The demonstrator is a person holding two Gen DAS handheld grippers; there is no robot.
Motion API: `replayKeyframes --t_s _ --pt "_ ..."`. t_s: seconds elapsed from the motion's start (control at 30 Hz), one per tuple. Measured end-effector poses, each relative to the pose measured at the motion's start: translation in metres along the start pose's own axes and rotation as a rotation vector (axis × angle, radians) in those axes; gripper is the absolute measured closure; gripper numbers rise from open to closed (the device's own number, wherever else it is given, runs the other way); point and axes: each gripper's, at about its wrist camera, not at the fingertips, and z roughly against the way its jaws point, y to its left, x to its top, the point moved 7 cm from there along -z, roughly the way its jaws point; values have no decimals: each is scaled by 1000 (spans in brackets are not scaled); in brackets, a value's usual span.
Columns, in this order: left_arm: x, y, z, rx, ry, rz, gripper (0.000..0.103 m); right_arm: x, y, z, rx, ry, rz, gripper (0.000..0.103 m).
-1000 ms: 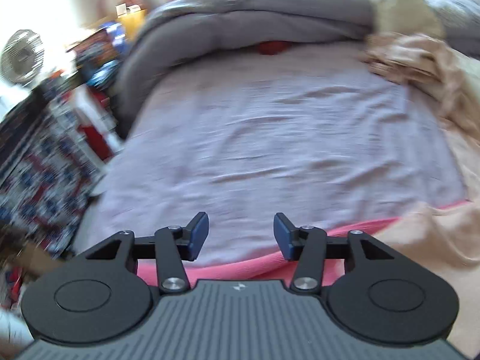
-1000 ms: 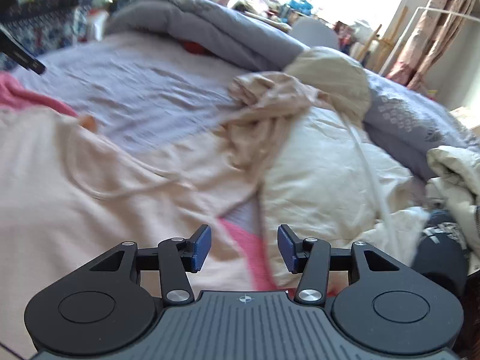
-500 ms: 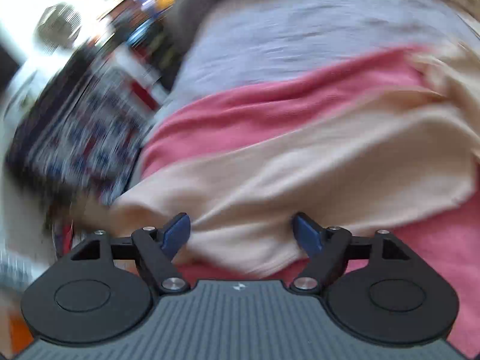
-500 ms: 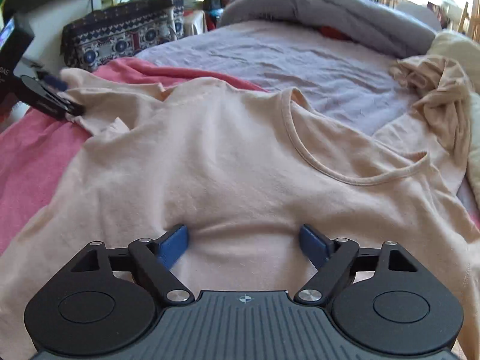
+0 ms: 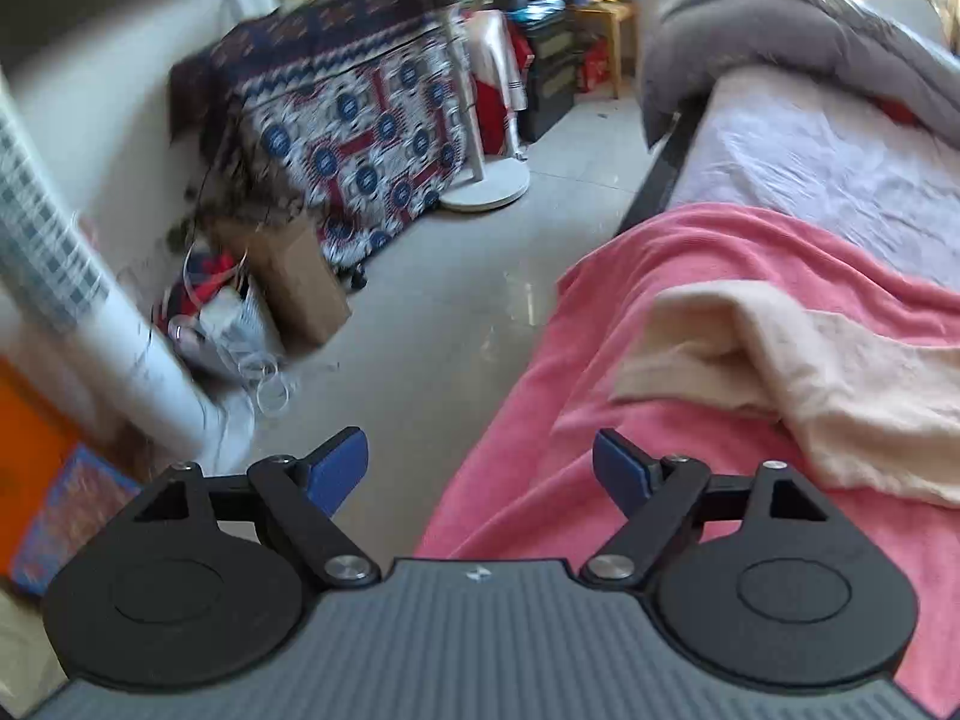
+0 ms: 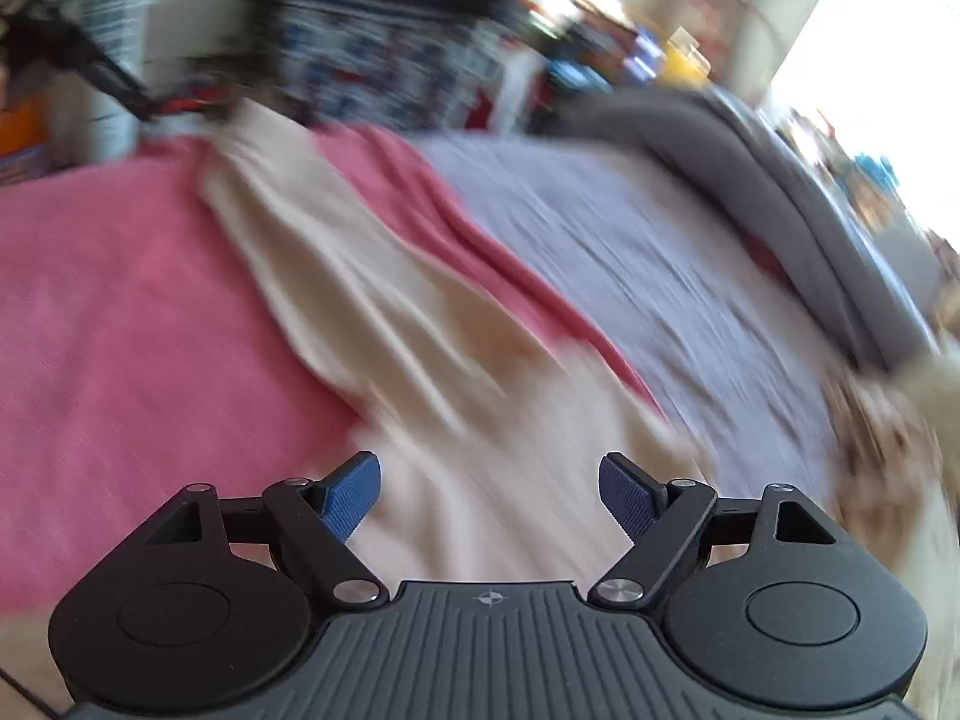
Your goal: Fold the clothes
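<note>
Peach cotton is what the job comes down to: the peach T-shirt [image 6: 456, 372] lies spread on a pink blanket [image 5: 630, 420] over the near end of the bed, one end of it, probably a sleeve [image 5: 720, 330], doubled over near the bed's edge. I see no tidy fold in it; I'd say the shirt has only been laid out and the folding proper has not begun. The right-hand view is badly smeared, so I can't read how flat the body of the shirt lies.

Both claws are empty. The left claw [image 5: 480, 471] has its blue pads well apart, having just opened further, with nothing between them; it hangs over the bed's edge, half over the floor, the sleeve just ahead and to its right. The right claw [image 6: 489, 495] stands just as wide over the shirt's body, gripping nothing.

Around them: bare lilac sheet [image 5: 828, 162] beyond the blanket, a grey duvet [image 5: 780, 36] bunched along the far side, and a crumpled tan garment [image 6: 882, 432] at the right, likely waiting its turn. Off the bed there is a patterned cloth-covered box [image 5: 360, 138], a white stand base [image 5: 486, 189], a cardboard box [image 5: 300, 288] and floor clutter. None of it blocks the shirt; the blanket's overhang at the edge is the only snag I'd watch.
</note>
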Motion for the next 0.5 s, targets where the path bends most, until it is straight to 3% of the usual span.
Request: replayKeyframes --t_s 0.07,0.13,0.2,0.27,0.33,0.4,0.47,0.5 --pt "-11 20 10 -25 -1 65 20 48 37 -8 44 -88 83 25" --pt "-22 44 22 -56 6 134 20 96 77 -23 94 -153 101 37" --pt "-35 68 34 -65 28 187 20 136 112 -41 127 -176 96 48" --pt "-47 91 42 -69 61 215 20 167 144 -67 119 -176 124 51" --pt "-62 110 50 -73 92 231 20 177 167 -95 81 -114 176 60" --pt "-77 126 56 -70 115 240 20 165 167 -124 25 -22 166 68" --pt "-90 139 59 -66 135 248 20 158 157 -131 61 -5 68 70" --pt "-97 144 60 -64 145 252 20 160 156 -127 75 -2 52 80"
